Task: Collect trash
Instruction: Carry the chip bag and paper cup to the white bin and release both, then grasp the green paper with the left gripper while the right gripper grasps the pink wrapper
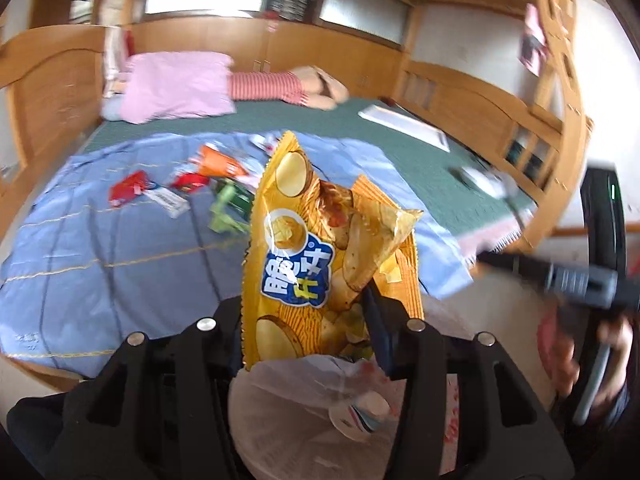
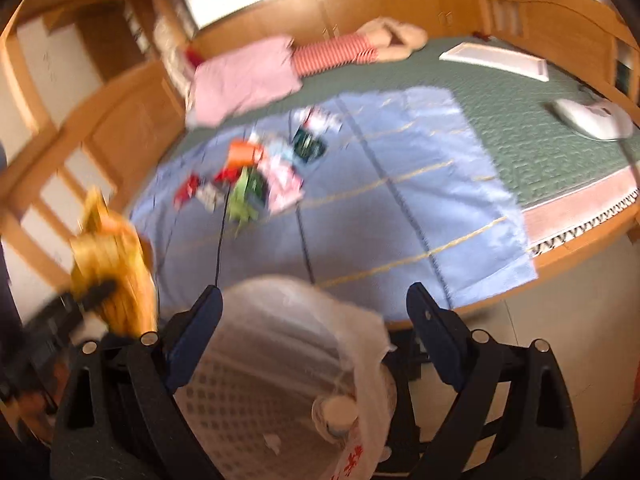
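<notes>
We see the yellow chip bag [image 1: 320, 248] standing upright between the fingers of the left gripper [image 1: 304, 332], above the white plastic bag [image 1: 304, 408]; the jaws stand narrow, and contact with the pads cannot be confirmed. The bag bears a blue label with Chinese characters. The right gripper [image 2: 316, 312] is spread wide and holds nothing, with the plastic bag below it. Only the right wrist view shows red print on the plastic bag. More wrappers [image 2: 248, 176] lie on the blue sheet [image 2: 400, 184].
</notes>
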Tool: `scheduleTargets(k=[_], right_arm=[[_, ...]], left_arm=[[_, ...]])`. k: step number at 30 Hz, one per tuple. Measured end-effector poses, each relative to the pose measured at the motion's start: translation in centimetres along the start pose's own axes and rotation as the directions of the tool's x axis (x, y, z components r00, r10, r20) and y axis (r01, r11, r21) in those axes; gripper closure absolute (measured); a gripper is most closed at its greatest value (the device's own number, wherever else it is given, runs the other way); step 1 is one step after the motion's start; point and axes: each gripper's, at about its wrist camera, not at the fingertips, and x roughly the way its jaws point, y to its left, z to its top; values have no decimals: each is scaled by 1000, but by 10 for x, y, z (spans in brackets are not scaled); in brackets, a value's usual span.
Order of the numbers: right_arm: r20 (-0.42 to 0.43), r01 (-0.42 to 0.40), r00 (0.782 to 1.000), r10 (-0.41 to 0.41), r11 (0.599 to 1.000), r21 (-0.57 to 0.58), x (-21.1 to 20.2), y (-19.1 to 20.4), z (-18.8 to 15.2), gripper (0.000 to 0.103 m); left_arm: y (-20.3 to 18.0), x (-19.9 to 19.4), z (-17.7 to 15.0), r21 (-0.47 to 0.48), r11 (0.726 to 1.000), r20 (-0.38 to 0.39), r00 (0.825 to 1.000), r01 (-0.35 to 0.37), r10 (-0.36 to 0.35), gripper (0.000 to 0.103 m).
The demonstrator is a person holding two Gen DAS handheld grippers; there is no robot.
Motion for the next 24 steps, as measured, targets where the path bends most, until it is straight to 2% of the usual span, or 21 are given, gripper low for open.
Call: scheduleTargets(k=[2, 4, 5, 6, 7, 10, 13, 15, 16, 18, 20, 22, 24], right_arm=[[65, 4, 998, -6, 1000, 27, -11, -8, 5, 12], [119, 8, 993, -13, 999, 45, -20, -13, 10, 12], [136, 9, 991, -17, 998, 55, -22, -13, 12, 11], [153, 13, 988, -23, 998, 69, -26, -15, 13, 10], [168, 21, 985, -34, 996, 82, -27, -17, 15, 8], [188, 38, 981, -55, 995, 96, -24, -21, 22, 7], [187, 50, 980, -61, 997, 61, -17, -15, 30, 7], [173, 62, 983, -66, 998, 26, -8, -9, 37, 7], [160, 69, 985, -68, 998, -3, 0, -4, 43, 8], [138, 77, 988, -67, 994, -73, 21, 9, 54, 21], [91, 91, 993, -79, 987, -134, 55, 25, 70, 38], [27, 60, 998, -57, 990, -128, 90, 33, 86, 42], [-43, 29, 999, -34, 993, -113, 132, 42, 103, 42]], left_arm=[[-12, 8, -7, 42, 997, -57, 996, 70, -68, 44], [-24, 17, -13, 59, 984, -119, 980, 167, -159, 28], [-28, 19, -15, 64, 979, -132, 974, 192, -183, 22], [-31, 21, -17, 69, 975, -141, 969, 213, -202, 11], [-32, 24, -18, 73, 972, -146, 966, 225, -213, 8], [-25, 30, -19, 46, 976, -145, 968, 213, -205, 8], [9, 37, -13, -65, 987, -94, 983, 149, -155, 8], [37, 41, -9, -152, 984, -71, 992, 93, -104, 9], [55, 48, -7, -211, 977, -76, 996, 36, -53, 16], [89, 63, -8, -305, 949, -119, 992, -73, 38, 30], [113, 73, -9, -360, 926, -142, 987, -116, 69, 32], [135, 87, -3, -412, 898, -159, 983, -151, 92, 32], [151, 107, 12, -438, 883, -166, 981, -168, 104, 29]])
